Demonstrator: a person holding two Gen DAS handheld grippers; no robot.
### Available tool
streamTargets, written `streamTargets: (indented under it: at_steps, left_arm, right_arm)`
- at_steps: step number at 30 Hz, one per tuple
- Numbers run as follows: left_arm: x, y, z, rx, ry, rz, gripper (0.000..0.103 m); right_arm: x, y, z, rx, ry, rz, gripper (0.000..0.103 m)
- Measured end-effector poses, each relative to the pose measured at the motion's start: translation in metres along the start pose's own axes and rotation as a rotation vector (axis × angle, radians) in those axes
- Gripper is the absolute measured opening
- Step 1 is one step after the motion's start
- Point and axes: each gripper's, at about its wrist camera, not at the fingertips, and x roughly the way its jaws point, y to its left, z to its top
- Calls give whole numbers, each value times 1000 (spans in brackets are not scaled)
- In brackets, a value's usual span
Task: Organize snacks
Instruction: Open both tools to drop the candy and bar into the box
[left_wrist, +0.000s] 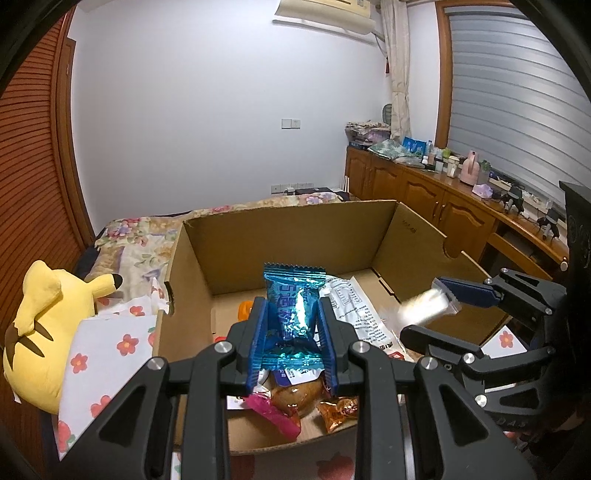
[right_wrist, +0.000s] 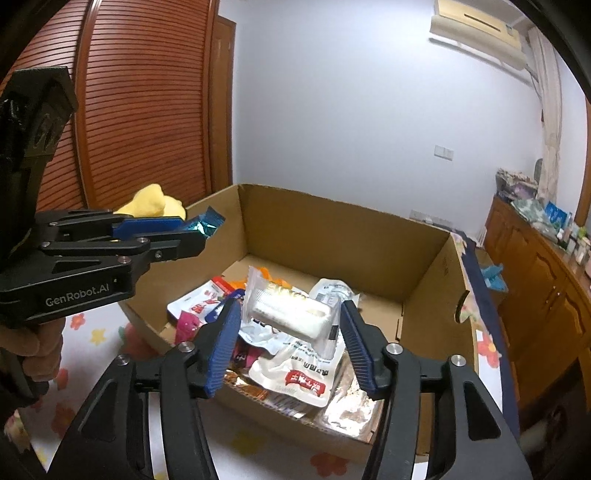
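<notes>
Left hand-held gripper (left_wrist: 291, 332) clamps a blue snack packet (left_wrist: 293, 306) over the cardboard box (left_wrist: 295, 236); right hand-held gripper (right_wrist: 288, 332), jaws spread, is dropping a white wafer packet (right_wrist: 291, 314). Next, likely, the blue packet gets released.

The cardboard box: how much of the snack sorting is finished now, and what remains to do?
Done: several snack packets already lie in the cardboard box. In hand: the left claw is shut on a blue foil packet above the box. The white wafer packet sits between the right claw's open jaws, apparently free of the pads, above the pile. Left: dropping the blue packet in; any snacks outside the box cannot be seen.
</notes>
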Motion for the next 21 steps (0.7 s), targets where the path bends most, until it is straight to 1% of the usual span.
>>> streamTargets:
  at_steps: [1, 2, 4, 11, 15, 21]
  left_arm:
    - [1, 1, 0, 0, 3, 0, 25]
    - [3, 1, 0, 0, 6, 1, 25]
    - [6, 2, 0, -3, 12, 3, 25]
    - [12, 3, 3, 1, 13, 15, 27]
    - [15, 3, 1, 1, 23, 20, 34]
    - [11, 4, -3, -15, 24, 11, 37]
  right_arm:
    - [1, -1, 0, 2, 3, -1, 62]
    - [2, -1, 0, 3, 6, -5, 67]
    - [3, -2, 0, 5, 6, -11, 71]
    - [2, -4, -1, 14, 11, -11, 73]
    - [1, -6, -2, 18, 11, -15, 73]
    - [-1, -6, -3, 24, 13, -20, 73]
